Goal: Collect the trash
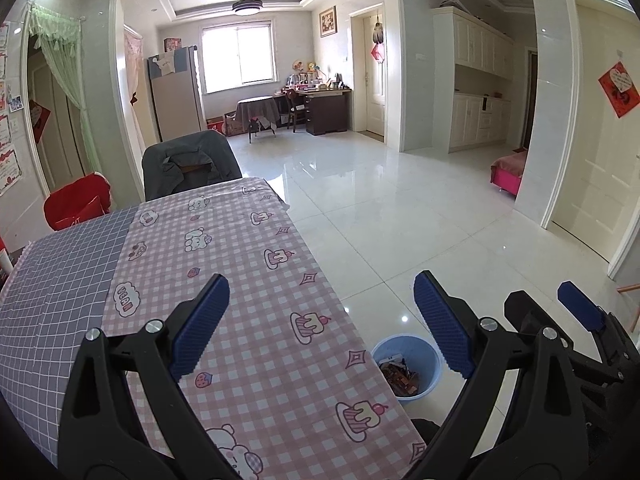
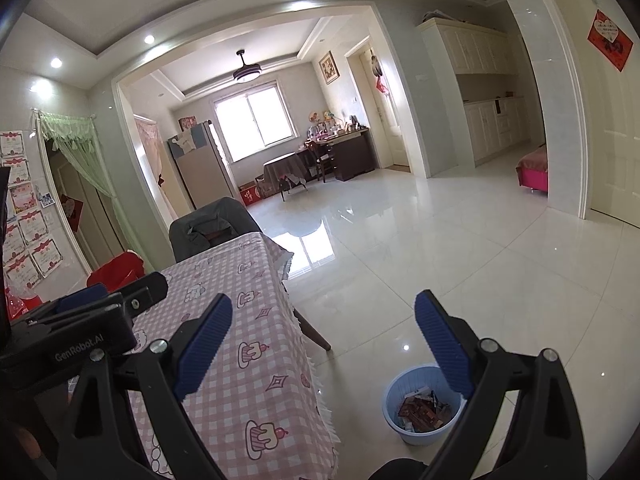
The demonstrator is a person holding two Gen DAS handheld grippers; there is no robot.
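A light blue bin [image 1: 412, 364] stands on the white floor beside the table's right edge, with brown and white wrappers [image 1: 400, 378] inside. The right wrist view shows the same bin [image 2: 418, 408] and its wrappers [image 2: 422, 408] from above. My left gripper [image 1: 320, 320] hangs open over the pink checked tablecloth [image 1: 256, 292], nothing between its blue pads. My right gripper [image 2: 324, 340] is open too, held above the floor next to the table's edge, empty. Each gripper shows at the edge of the other's view: the right gripper [image 1: 576, 312], the left gripper [image 2: 100, 300].
The table [image 2: 256, 360] carries a pink cloth and a grey checked cloth [image 1: 60, 280]. A chair draped with a grey jacket [image 1: 192, 164] stands at its far end, a red chair [image 1: 76, 204] to the left. Glossy floor [image 1: 400, 208] stretches toward a far desk.
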